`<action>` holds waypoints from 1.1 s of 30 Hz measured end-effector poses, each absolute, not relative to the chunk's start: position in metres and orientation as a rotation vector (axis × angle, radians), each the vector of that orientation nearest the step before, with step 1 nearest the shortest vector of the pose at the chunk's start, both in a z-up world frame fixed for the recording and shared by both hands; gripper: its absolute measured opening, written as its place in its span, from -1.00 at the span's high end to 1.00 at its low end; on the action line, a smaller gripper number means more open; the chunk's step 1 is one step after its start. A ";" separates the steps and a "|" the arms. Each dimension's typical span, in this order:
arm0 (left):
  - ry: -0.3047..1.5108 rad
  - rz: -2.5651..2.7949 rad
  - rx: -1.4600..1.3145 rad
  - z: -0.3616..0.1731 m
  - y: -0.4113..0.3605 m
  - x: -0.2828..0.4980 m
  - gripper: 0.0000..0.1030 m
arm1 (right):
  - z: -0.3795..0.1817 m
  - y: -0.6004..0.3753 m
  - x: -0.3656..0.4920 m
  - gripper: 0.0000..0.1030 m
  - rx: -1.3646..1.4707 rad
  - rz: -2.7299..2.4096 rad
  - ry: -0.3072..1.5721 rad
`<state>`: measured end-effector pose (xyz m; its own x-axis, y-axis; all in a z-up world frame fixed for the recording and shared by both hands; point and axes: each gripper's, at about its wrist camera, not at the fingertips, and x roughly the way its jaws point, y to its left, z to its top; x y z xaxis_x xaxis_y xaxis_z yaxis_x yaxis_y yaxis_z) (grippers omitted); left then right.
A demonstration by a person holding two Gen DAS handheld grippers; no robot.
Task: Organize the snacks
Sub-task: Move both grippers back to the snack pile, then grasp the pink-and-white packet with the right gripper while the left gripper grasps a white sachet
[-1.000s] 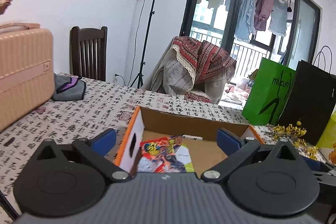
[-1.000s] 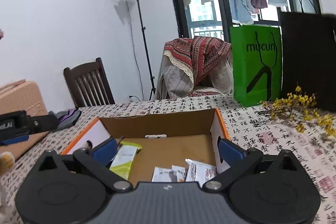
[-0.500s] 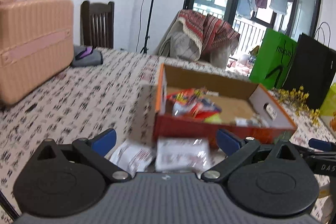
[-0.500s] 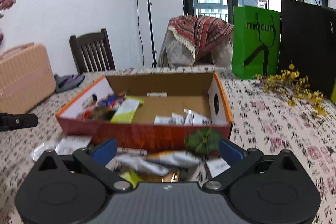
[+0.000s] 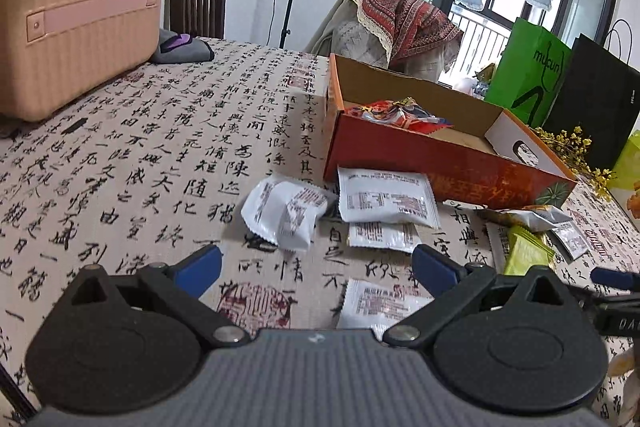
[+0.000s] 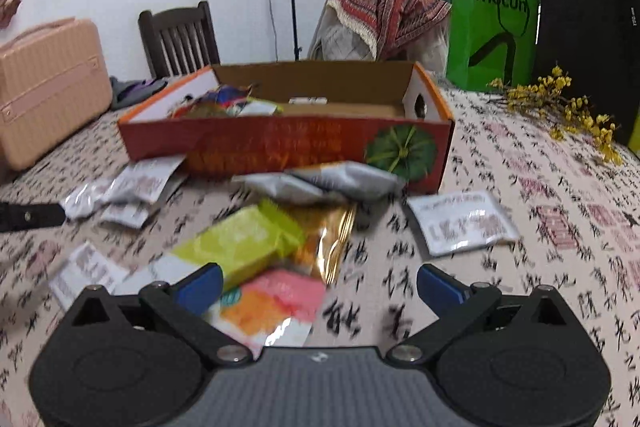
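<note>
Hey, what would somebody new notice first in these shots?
Probably the orange cardboard box with the pumpkin picture, mid-table, already holding colourful snacks. Next, the loose white, lime-green and pink snack packets strewn on the calligraphy-print tablecloth in front of it.

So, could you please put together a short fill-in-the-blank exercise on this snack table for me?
1. The orange cardboard box has a green ____ printed on its front.
2. The paper bag reading "mucun" is ____ in colour.
3. The fingers of the left gripper stand ____, holding nothing.
4. The white packets lie ____ the box, on the tablecloth.

Missing words: pumpkin; green; open; outside
</note>
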<state>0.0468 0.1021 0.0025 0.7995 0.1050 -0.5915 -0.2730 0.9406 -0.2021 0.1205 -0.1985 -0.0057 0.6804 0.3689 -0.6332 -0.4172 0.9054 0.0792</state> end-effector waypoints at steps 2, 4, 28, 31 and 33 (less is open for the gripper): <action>0.610 0.203 -0.289 0.003 0.101 0.043 -1.00 | -0.009 -0.196 0.116 -1.00 -0.083 0.458 0.708; 0.604 0.197 -0.290 0.004 0.098 0.040 -1.00 | -0.012 -0.190 0.112 -1.00 -0.103 0.475 0.723; 0.623 0.198 -0.318 0.002 0.095 0.035 -1.00 | -0.018 -0.199 0.092 -0.36 -0.103 0.515 0.669; 0.630 0.195 -0.310 0.001 0.093 0.037 -1.00 | -0.015 -0.204 0.092 -0.36 -0.094 0.510 0.650; 0.640 0.191 -0.308 0.000 0.091 0.038 -1.00 | -0.013 -0.207 0.091 -0.36 -0.090 0.503 0.638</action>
